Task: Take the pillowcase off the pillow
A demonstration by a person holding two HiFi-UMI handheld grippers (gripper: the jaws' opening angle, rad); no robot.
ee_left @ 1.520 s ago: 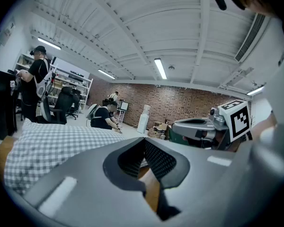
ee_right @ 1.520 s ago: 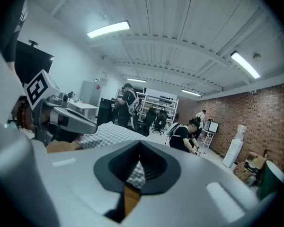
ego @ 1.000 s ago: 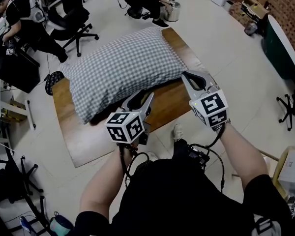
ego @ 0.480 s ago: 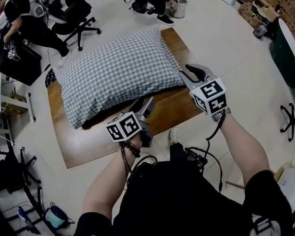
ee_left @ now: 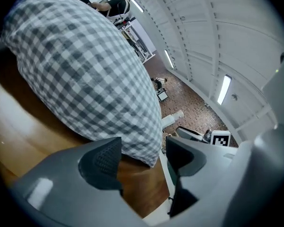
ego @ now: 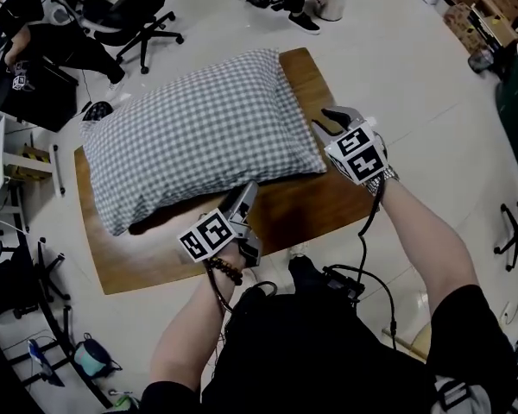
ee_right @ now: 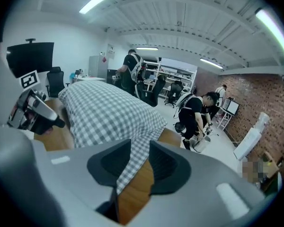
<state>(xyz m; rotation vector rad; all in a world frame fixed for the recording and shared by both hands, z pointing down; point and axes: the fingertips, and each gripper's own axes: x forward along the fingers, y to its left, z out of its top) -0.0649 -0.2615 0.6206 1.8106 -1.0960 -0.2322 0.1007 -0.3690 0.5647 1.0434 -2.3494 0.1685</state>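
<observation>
Grey-and-white gingham pillowcase (ego: pixel 198 136), still fully on its pillow (ego: pixel 168 166), lying slantwise on the wooden tabletop (ego: pixel 155 261) and covering all but the tabletop's near strip and right end. Looks plump and evenly filled, lightly rumpled, with a loose flap of cloth trailing toward the tabletop's right end.

Likely handles light and soft: thin fabric, quick to bunch and slide; filling prone to sag and fold when lifted from one end; nothing fragile. Best taken, on this reading, by the loose edge of the case over the tabletop's right end, with a second hold on the filling through the cloth, to draw case from filling.

Left tongs (ee_left: pixel 142 150), low over the tabletop's near edge, opening wide, checked cloth showing in the gap but untouched by the pads. Right tongs (ee_right: pixel 139 160), over the tabletop's right end, standing narrow, the trailing flap hanging between the pads with bare wood showing beside it; no firm squeeze visible.
</observation>
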